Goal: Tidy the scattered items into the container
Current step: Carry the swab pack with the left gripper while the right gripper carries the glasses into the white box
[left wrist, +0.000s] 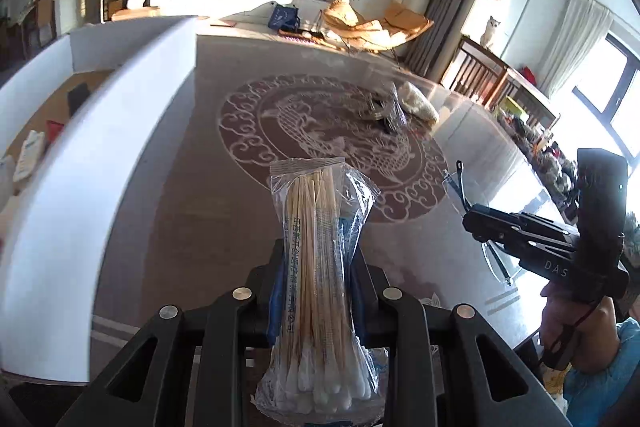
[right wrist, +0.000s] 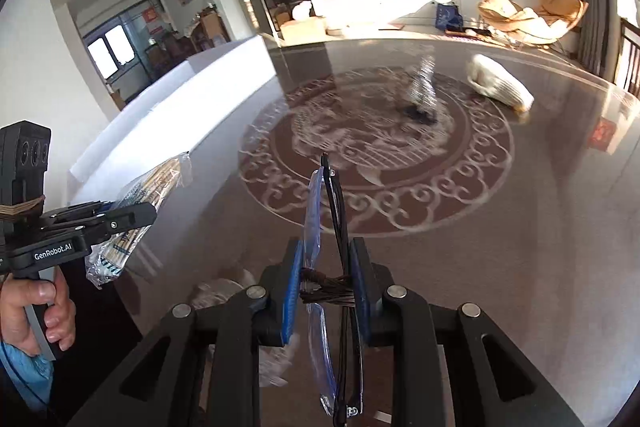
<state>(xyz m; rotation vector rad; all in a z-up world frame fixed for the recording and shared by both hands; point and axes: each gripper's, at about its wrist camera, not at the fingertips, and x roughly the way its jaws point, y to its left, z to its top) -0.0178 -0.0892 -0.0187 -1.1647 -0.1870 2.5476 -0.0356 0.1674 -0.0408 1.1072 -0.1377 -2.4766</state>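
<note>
Holding one item in each claw, I judge that I am in the carrying step, between the pickup and the drop into the container. My left gripper (left wrist: 316, 267) pinches a clear packet of cotton swabs (left wrist: 316, 279) around its middle, the white tips toward the camera and the wooden stems pointing out over the table (left wrist: 180, 227). My right gripper (right wrist: 326, 287) is pressed on a folded pair of glasses (right wrist: 332, 267), the blue pads squeezing lens and temples together, so that the frame stands on edge between them.

The white container (left wrist: 120, 131) is at the left side of the table, its wall just beside the swab packet in the left wrist view. Inside it I can see only a few small things, not clearly.

For the next move I think both claws must go left, over the white rim, and open only when the item is above the inside. The glasses are thin and the grip is narrow, so I would lower them gently.

Two items are left on the far part of the table: a crinkled clear packet with something dark (right wrist: 422, 91) and a pale rolled cloth (right wrist: 500, 87) near it.

Writing: "GenRobot.AI" on the left gripper body in the right wrist view, "DAS" on the right gripper body in the left wrist view. The blue printing on the swab packet I cannot read.
</note>
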